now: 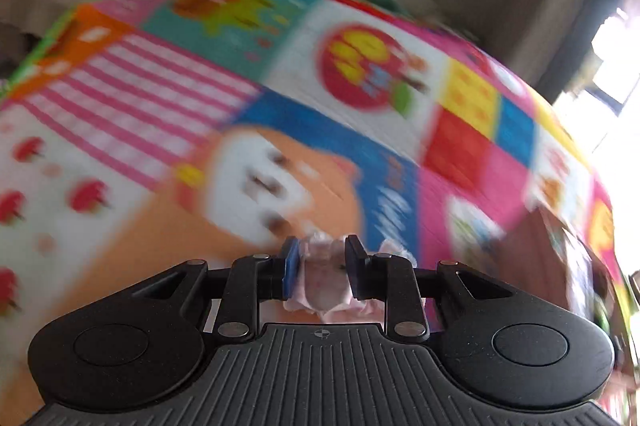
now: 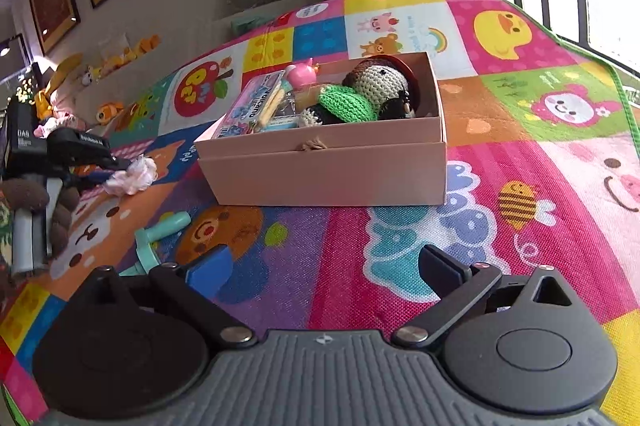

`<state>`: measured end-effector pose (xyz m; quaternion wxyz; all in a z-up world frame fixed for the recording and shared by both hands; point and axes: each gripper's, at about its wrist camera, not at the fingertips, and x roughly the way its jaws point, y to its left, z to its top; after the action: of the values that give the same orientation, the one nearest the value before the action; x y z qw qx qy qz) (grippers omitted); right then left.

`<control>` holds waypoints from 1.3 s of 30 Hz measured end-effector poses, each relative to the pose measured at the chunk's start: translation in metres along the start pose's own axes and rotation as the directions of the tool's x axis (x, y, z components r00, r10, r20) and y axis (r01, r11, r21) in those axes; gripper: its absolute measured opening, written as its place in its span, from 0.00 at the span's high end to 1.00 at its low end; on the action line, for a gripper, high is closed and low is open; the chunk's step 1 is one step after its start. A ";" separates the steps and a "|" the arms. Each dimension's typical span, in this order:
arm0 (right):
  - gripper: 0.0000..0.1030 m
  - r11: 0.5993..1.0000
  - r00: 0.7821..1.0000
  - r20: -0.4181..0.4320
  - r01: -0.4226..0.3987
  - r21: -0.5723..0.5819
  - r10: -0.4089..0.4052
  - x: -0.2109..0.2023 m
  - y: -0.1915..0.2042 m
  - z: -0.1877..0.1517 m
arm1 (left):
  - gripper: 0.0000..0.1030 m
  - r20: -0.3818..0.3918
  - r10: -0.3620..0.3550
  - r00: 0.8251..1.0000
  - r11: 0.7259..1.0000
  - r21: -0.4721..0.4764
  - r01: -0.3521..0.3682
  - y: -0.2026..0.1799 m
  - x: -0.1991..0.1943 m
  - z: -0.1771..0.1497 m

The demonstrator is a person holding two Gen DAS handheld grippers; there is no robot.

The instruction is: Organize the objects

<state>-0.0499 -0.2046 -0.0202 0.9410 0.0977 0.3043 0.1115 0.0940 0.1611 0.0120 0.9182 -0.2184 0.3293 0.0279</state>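
Left wrist view shows the left hand-held gripper (image 1: 321, 266) clamped on a crumpled pink-white cloth (image 1: 323, 280); the right hand-held gripper (image 2: 326, 268) hangs wide open, holding nothing, near the pink box (image 2: 324, 172).

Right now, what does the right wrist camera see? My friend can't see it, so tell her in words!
A pink box sits open on a colorful play mat, packed with crocheted dolls and small toys. The right gripper hovers open and empty in front of it. At the far left, the left gripper pinches a crumpled pale pink thing above the mat.
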 end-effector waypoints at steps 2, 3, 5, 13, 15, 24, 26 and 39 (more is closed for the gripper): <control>0.03 1.000 1.000 -0.007 -0.006 0.013 0.006 0.001 -0.002 0.001 | 0.73 -0.053 -0.074 0.996 0.995 0.056 0.077 -0.019 0.001 -0.015; 0.03 1.000 1.000 -0.009 -0.007 0.017 0.008 0.002 -0.002 0.001 | 0.73 -0.086 -0.114 0.990 0.990 0.071 0.121 -0.027 0.002 -0.022; 0.03 1.000 1.000 -0.007 -0.006 0.020 0.006 0.001 -0.003 0.000 | 0.73 -0.142 -0.188 0.972 0.975 0.096 0.203 -0.043 0.000 -0.035; 0.02 1.000 1.000 0.005 -0.006 0.030 0.005 0.000 -0.004 0.000 | 0.73 -0.202 -0.329 0.923 0.910 0.193 0.367 -0.074 -0.052 -0.067; 0.00 0.999 1.000 0.013 -0.006 0.034 0.005 -0.001 -0.005 0.000 | 0.73 -0.132 -0.293 0.947 0.926 0.209 0.315 -0.075 -0.074 -0.071; 0.00 0.999 1.000 0.024 -0.012 0.048 0.011 -0.002 -0.007 0.001 | 0.73 -0.141 -0.111 0.984 0.843 0.511 0.168 -0.098 -0.108 -0.128; 0.00 0.999 1.000 0.026 -0.011 0.049 0.010 -0.002 -0.007 0.001 | 0.73 -0.156 -0.080 0.985 0.857 0.494 0.147 -0.094 -0.100 -0.132; 0.00 0.999 1.000 0.013 0.002 0.049 -0.002 -0.001 -0.007 0.000 | 0.76 -0.161 -0.103 0.982 0.887 0.431 0.164 -0.076 -0.086 -0.128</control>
<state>-0.0497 -0.2117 -0.0212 0.9404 0.1211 0.3008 0.1025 -0.0340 0.0463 0.0059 0.9193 -0.0278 0.3721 -0.1256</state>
